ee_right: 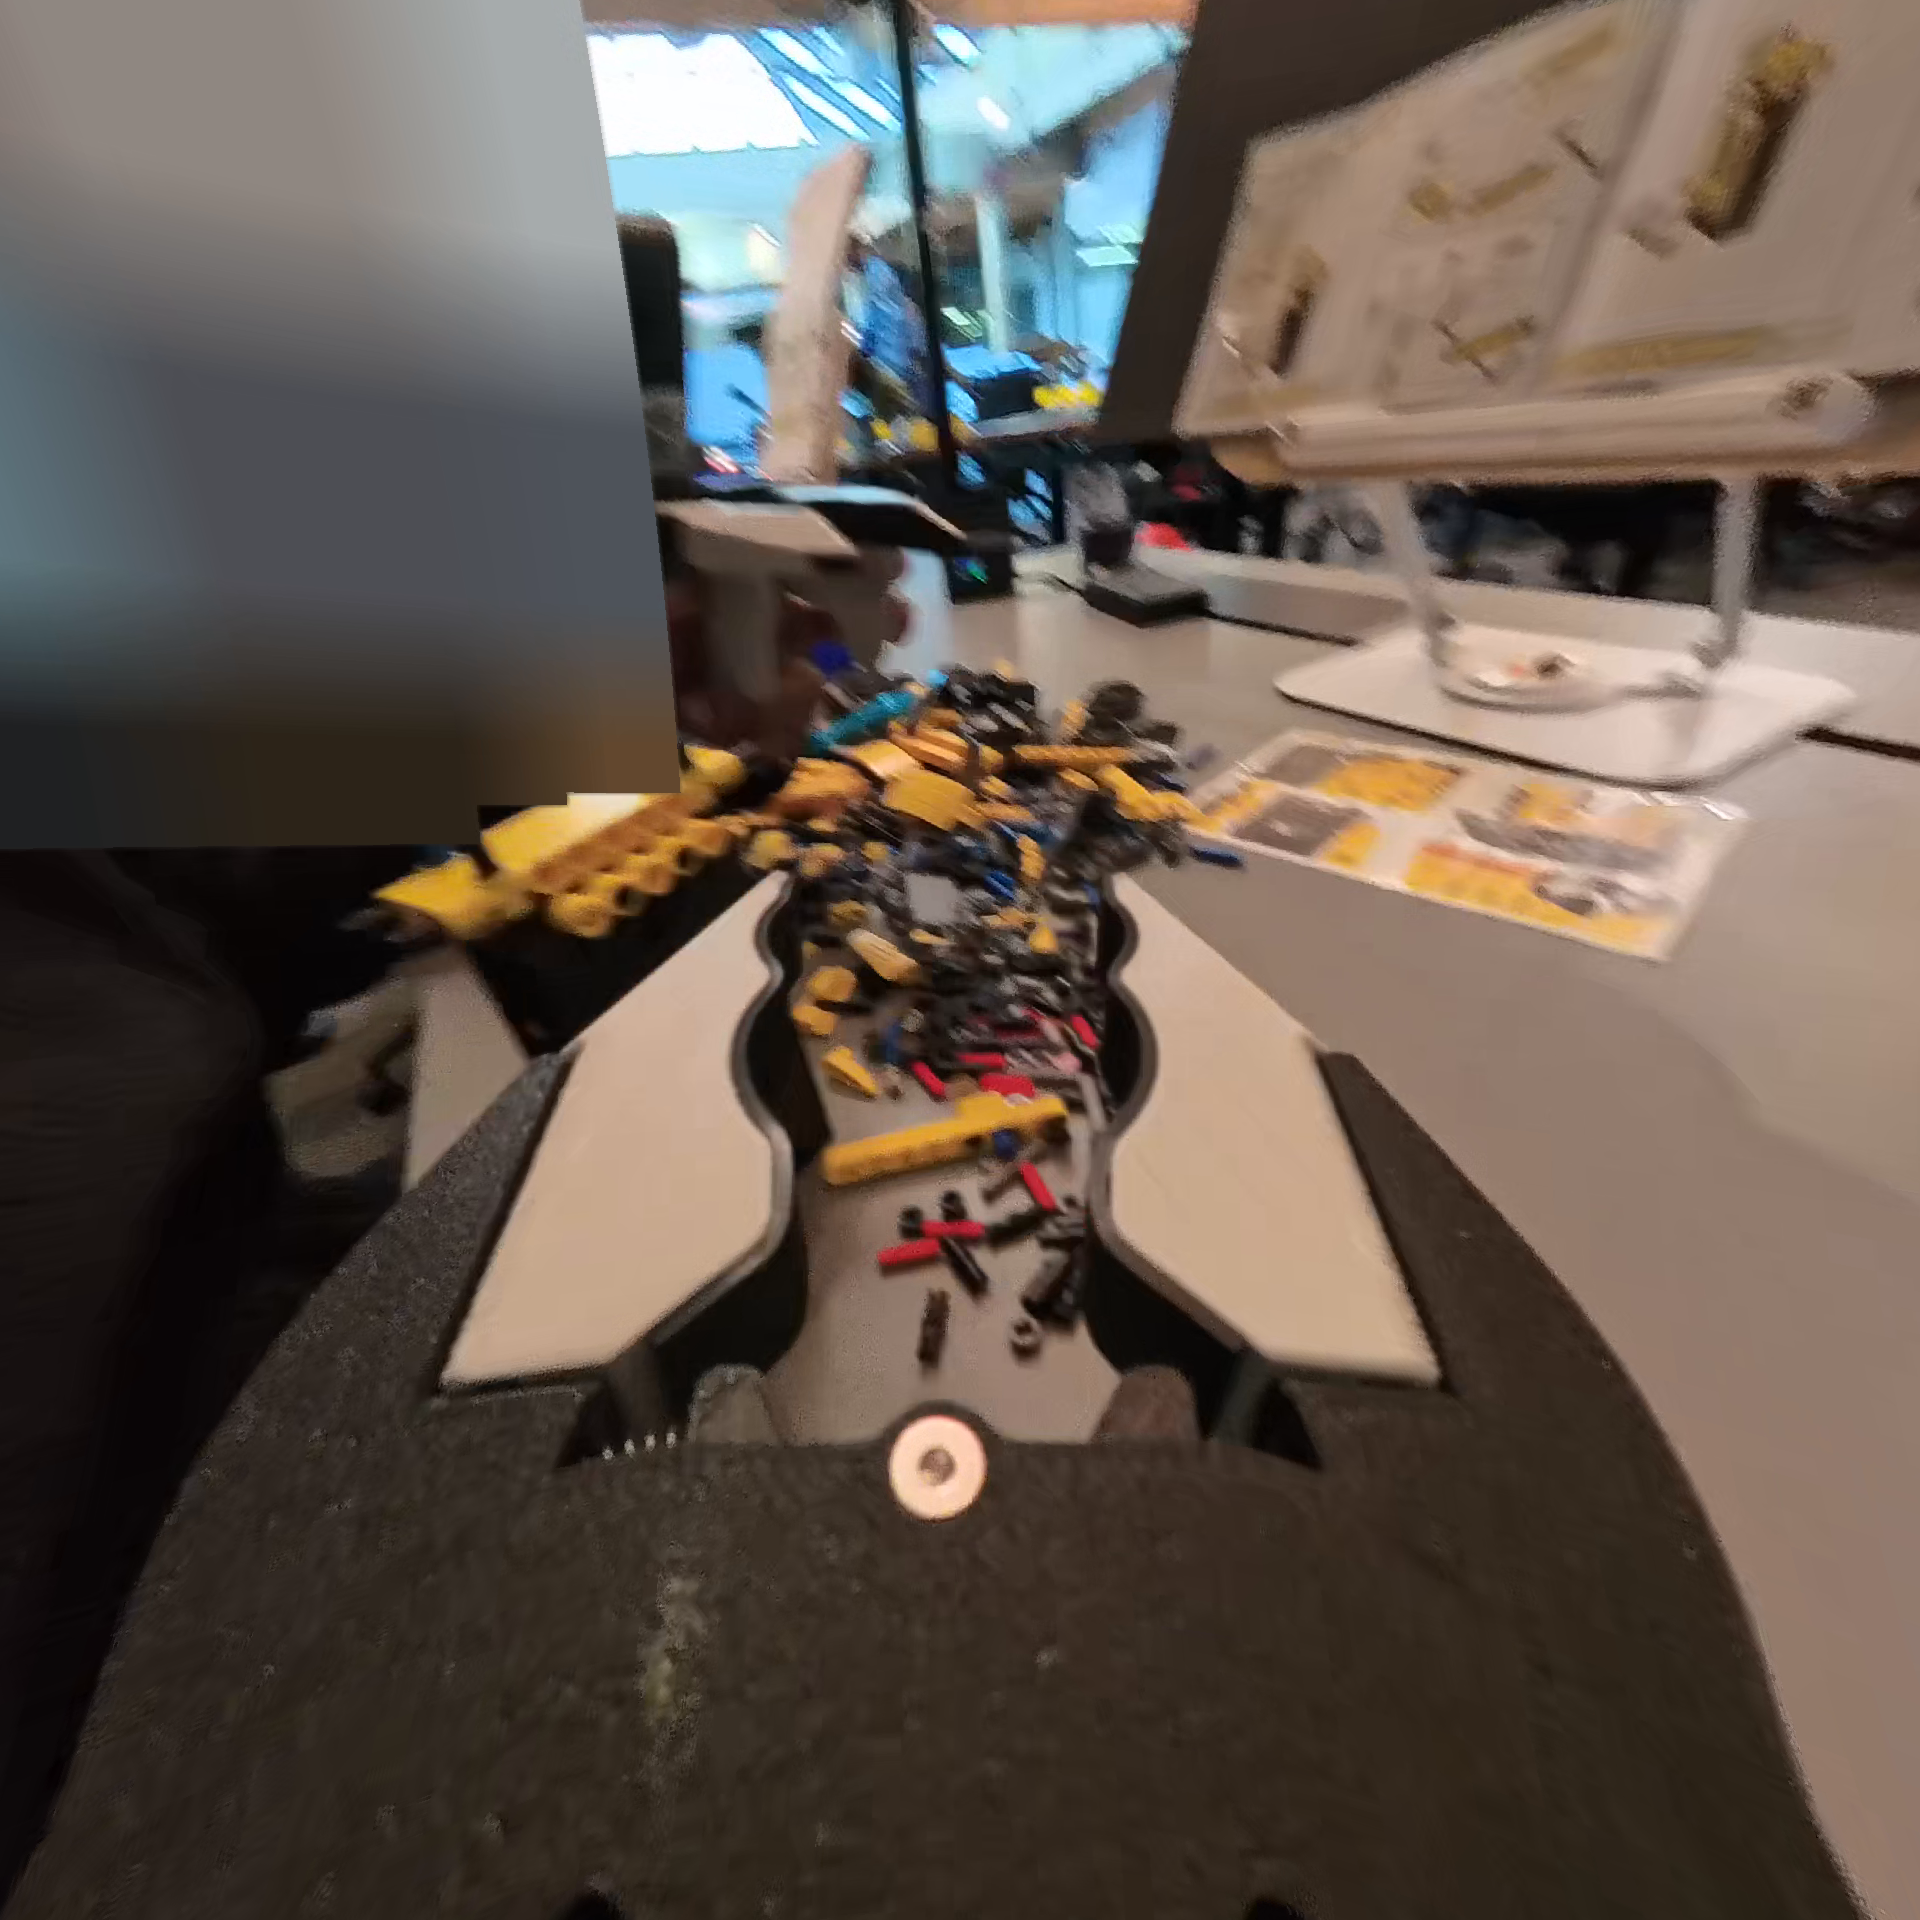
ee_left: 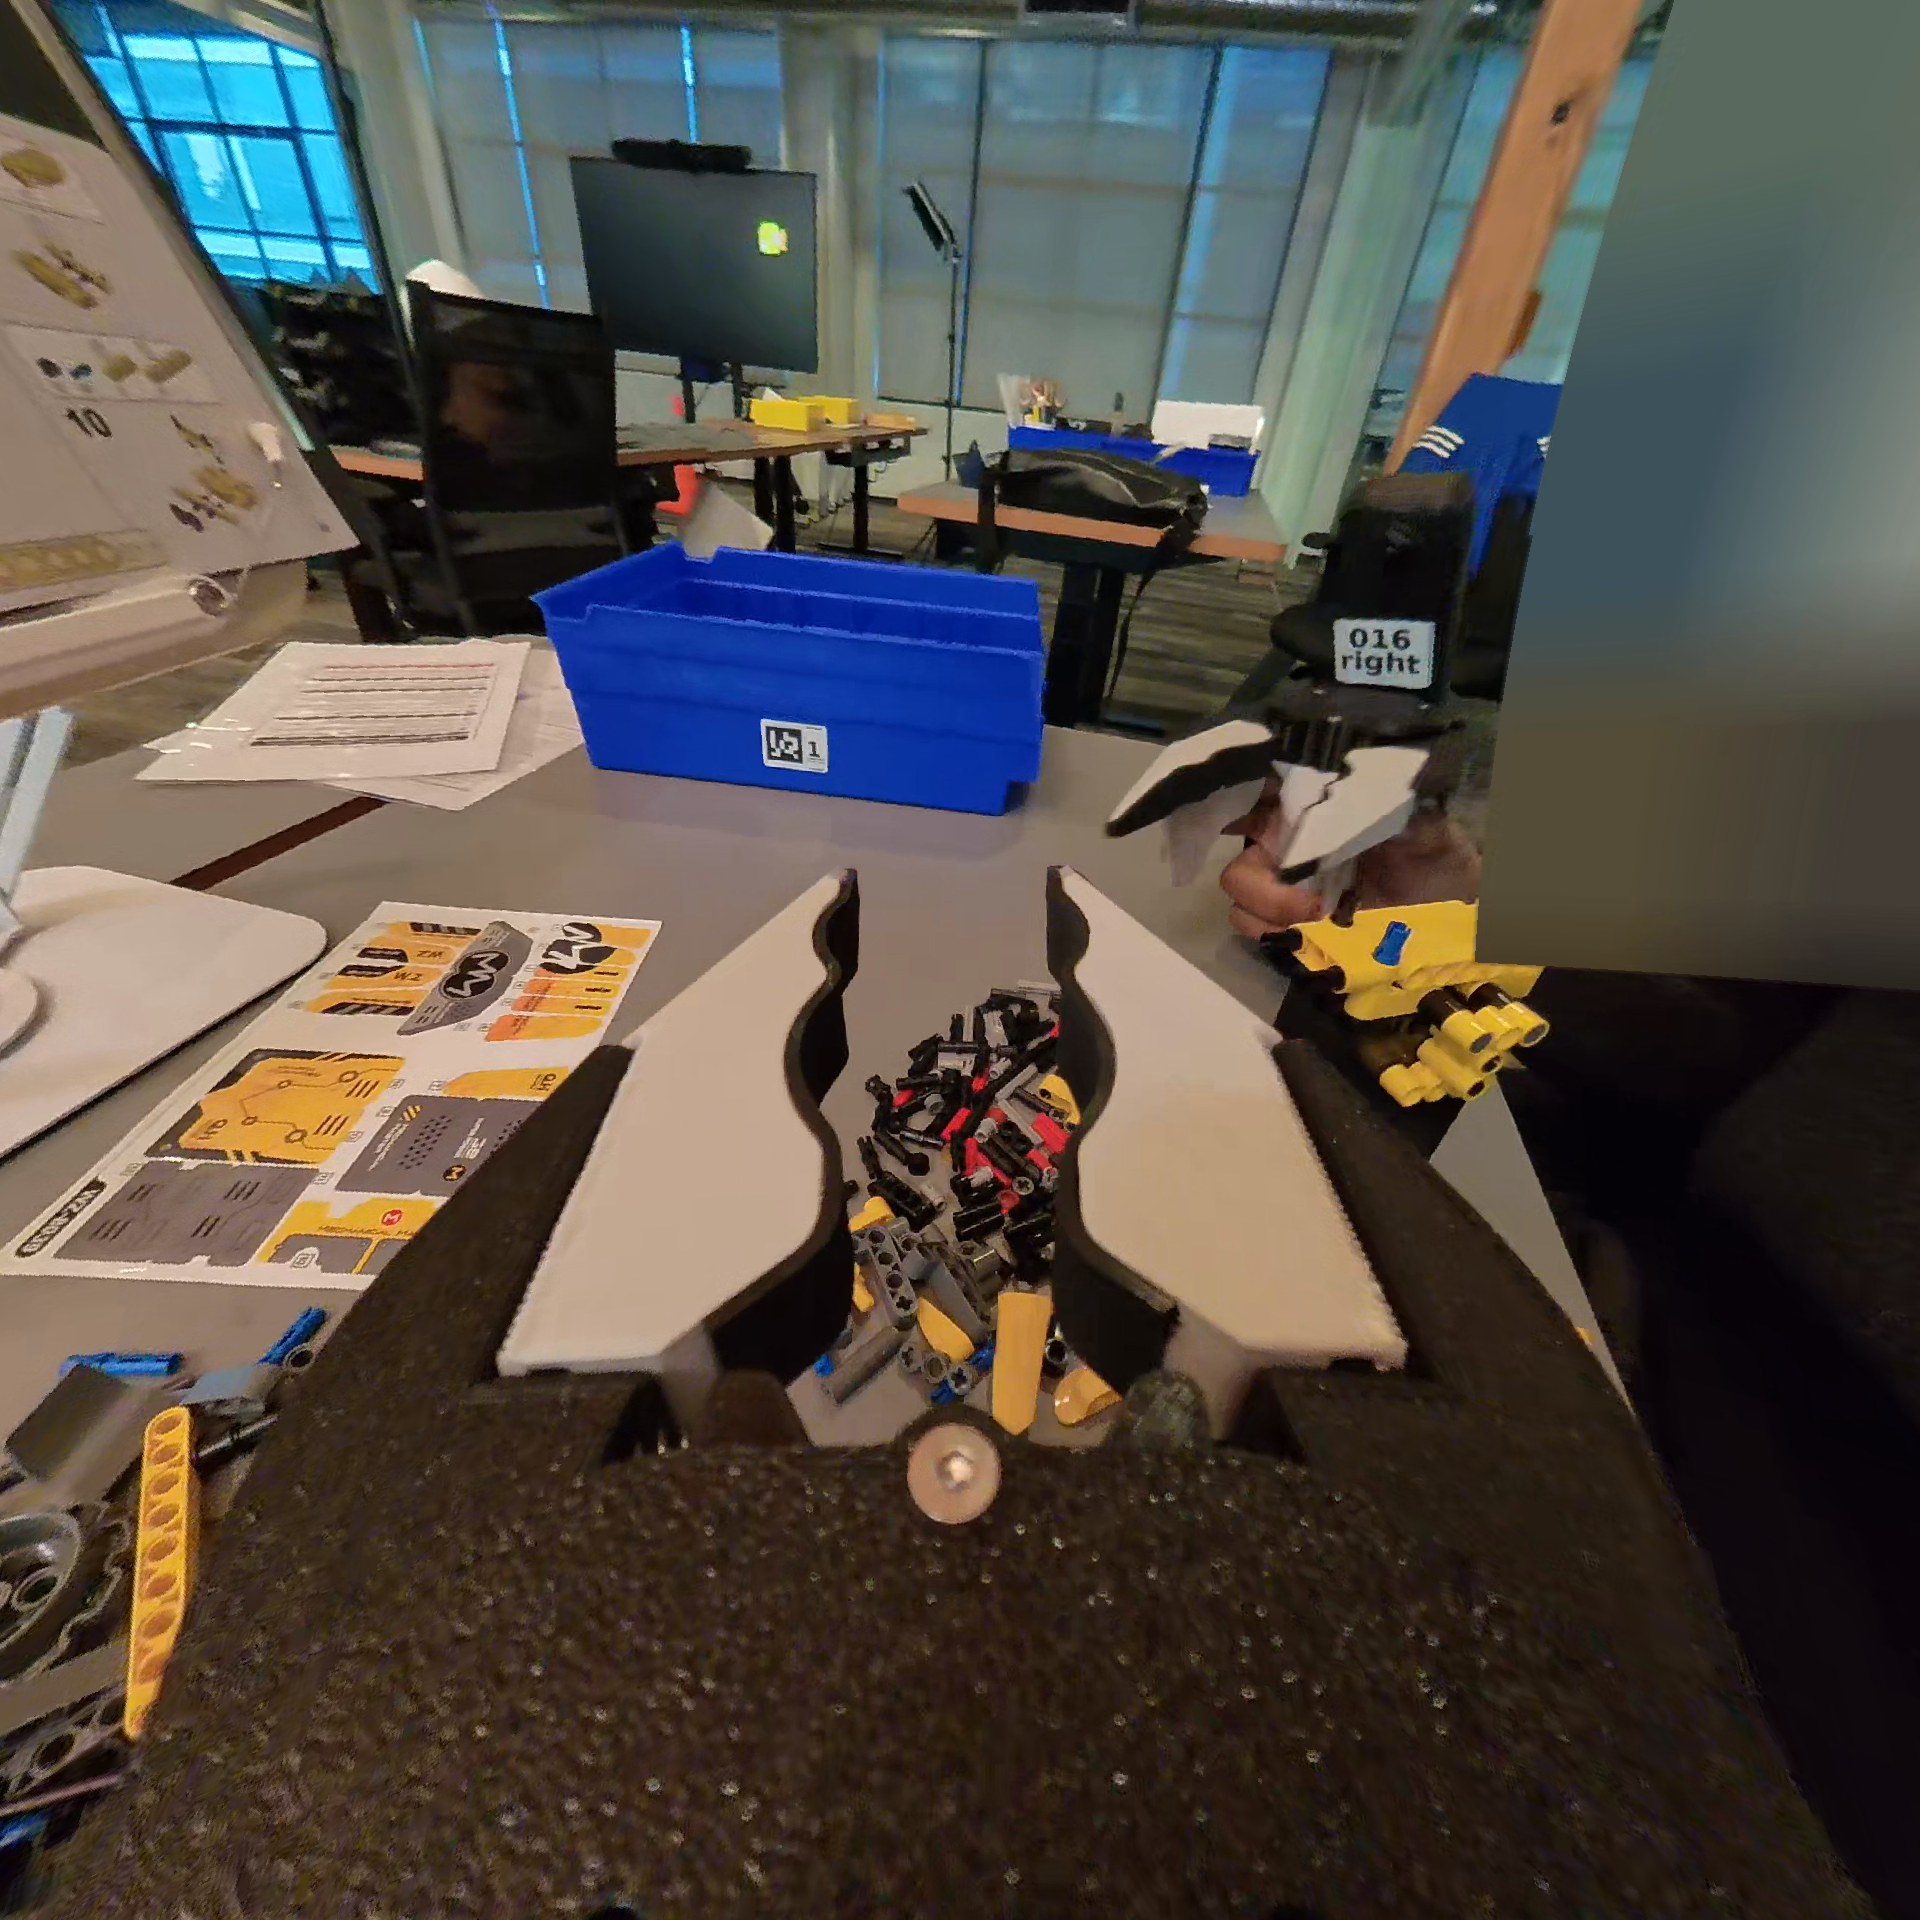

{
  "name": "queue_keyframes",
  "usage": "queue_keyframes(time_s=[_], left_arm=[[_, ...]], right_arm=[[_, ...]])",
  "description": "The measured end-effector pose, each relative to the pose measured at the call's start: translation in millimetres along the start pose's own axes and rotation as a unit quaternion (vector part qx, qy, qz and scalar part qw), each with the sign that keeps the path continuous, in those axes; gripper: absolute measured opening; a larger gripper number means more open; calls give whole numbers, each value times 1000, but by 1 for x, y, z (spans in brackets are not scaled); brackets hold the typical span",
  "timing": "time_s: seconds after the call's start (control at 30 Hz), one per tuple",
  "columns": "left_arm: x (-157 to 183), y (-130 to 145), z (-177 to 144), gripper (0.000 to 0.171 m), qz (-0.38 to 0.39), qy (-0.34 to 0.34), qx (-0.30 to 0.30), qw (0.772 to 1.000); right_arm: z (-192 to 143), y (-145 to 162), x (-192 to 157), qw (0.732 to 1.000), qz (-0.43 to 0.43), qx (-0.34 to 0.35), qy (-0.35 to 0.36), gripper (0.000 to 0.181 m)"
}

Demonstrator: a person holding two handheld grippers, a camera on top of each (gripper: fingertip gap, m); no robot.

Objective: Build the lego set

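Note:
My left gripper is open and empty, low over a pile of small black, red, grey and yellow building-toy parts on the grey table. My right gripper is open and empty over the same pile, with a long yellow beam and loose red and black pins between its fingers. The right wrist view is blurred. A part-built yellow assembly sits at the table's near edge, below the right gripper; it also shows in the right wrist view.
A blue bin stands at the back of the table. A sticker sheet lies left of the pile, also in the right wrist view. An instruction booklet rests on a white stand. Printed papers and a yellow beam lie at the left. The gap from one gripper's tips to the other's is roughly 12 cm.

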State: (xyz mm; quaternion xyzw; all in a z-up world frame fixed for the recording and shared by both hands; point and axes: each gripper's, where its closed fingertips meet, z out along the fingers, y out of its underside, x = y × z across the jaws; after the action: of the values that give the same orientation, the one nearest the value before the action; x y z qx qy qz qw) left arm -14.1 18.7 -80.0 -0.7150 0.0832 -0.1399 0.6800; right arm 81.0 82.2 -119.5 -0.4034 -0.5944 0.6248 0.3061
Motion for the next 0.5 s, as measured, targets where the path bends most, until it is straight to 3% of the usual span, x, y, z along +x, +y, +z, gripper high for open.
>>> queue_keyframes(time_s=[0.23, 0.37, 0.5], left_arm=[[34, 2, -34, 36, 11, -42, -4, 999], [70, 31, -59, 36, 13, -86, -55, 995], [112, 67, -65, 36, -13, -91, -99, 991]], right_arm=[[-20, 0, 19, 997, 43, 7, 70, 53], [-39, 10, -2, 996, 61, -7, 71, 52], [-47, 24, -31, 996, 52, -48, 58, 51]])
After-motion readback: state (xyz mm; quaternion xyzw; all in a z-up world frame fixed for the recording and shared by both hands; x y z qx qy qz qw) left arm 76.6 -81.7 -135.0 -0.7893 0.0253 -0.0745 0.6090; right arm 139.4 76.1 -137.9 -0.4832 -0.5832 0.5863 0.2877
